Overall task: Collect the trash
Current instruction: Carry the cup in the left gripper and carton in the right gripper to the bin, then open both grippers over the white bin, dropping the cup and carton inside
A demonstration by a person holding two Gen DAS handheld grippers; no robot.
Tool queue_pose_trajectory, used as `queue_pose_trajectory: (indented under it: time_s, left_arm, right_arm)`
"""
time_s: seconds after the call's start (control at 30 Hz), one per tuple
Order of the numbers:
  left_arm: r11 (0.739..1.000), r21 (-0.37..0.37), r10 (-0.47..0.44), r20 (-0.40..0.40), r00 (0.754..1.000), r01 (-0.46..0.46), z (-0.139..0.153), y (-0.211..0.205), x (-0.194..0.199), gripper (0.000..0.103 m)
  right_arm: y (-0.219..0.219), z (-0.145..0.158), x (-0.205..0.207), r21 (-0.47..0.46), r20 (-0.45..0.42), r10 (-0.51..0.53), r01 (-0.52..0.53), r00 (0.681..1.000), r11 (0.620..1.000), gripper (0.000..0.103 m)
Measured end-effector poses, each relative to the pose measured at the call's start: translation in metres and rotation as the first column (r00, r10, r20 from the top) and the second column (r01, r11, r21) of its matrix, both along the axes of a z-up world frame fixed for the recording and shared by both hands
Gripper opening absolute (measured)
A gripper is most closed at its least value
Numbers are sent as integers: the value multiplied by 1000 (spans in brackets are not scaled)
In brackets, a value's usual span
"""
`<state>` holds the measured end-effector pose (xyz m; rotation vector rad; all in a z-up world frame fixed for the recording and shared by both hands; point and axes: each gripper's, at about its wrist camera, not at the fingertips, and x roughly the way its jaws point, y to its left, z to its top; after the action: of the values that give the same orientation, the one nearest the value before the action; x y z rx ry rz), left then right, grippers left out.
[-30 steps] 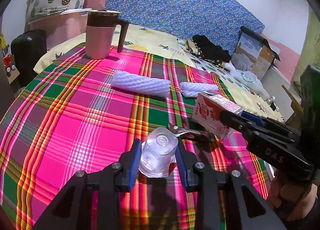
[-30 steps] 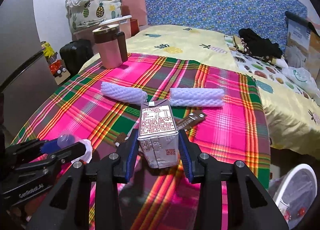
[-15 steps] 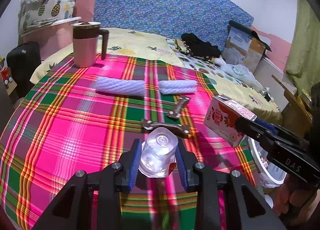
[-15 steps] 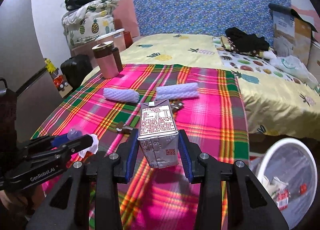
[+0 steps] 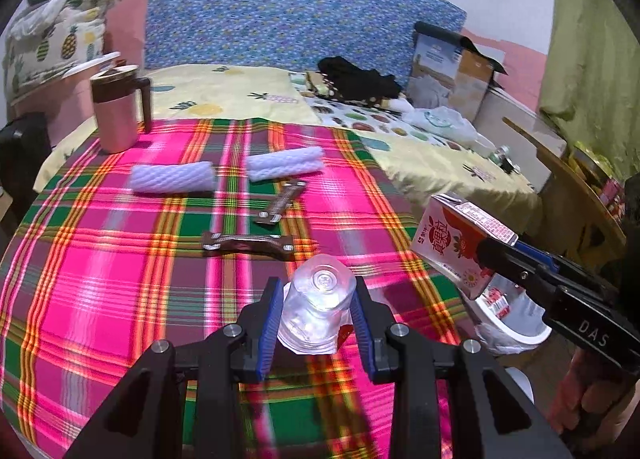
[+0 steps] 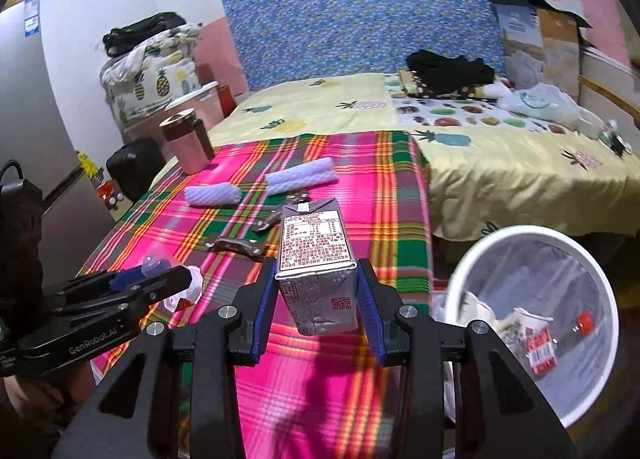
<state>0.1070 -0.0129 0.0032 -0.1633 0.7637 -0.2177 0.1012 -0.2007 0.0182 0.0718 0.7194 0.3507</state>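
My left gripper is shut on a crumpled clear plastic cup, held above the plaid tablecloth. My right gripper is shut on a drink carton, also seen from the left wrist as a red-and-white carton near the table's right edge. A white trash bin lined with a clear bag stands on the floor right of the table, with wrappers inside; the carton hangs just left of its rim. Two white foam sleeves and two brown wrappers lie on the cloth.
A pink mug with a brown lid stands at the table's far left corner. Behind the table is a bed with a yellow sheet, black clothes and a cardboard box. A black suitcase sits left of the table.
Both grippers have moved right across the table with their loads still held. The trash bin has come into the right wrist view and grown larger.
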Motion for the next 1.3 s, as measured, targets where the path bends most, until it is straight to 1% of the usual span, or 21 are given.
queue_pose_trajectory:
  time_s: [0.33, 0.57, 0.87, 0.97, 1.3]
  left_arm:
    - [993, 1, -122, 16, 992, 122, 5, -55, 10, 34]
    - [978, 2, -210, 6, 978, 210, 0, -98, 23, 34]
    - [951, 4, -309, -8, 951, 309, -8, -147, 36, 34]
    - [938, 3, -346, -15, 938, 346, -11, -163, 39, 34]
    - [904, -5, -427, -42, 903, 427, -25, -199, 48, 34]
  right_arm:
    - [-43, -4, -8, 15, 0, -105, 105, 994, 994, 40]
    - [-76, -10, -13, 21, -18, -182, 182, 983, 983, 40]
    - [-114, -22, -19, 23, -57, -271, 272, 961, 962, 40]
    - [-121, -27, -21, 22, -75, -293, 295, 953, 955, 40]
    - [-141, -39, -27, 15, -123, -334, 338, 934, 941, 40]
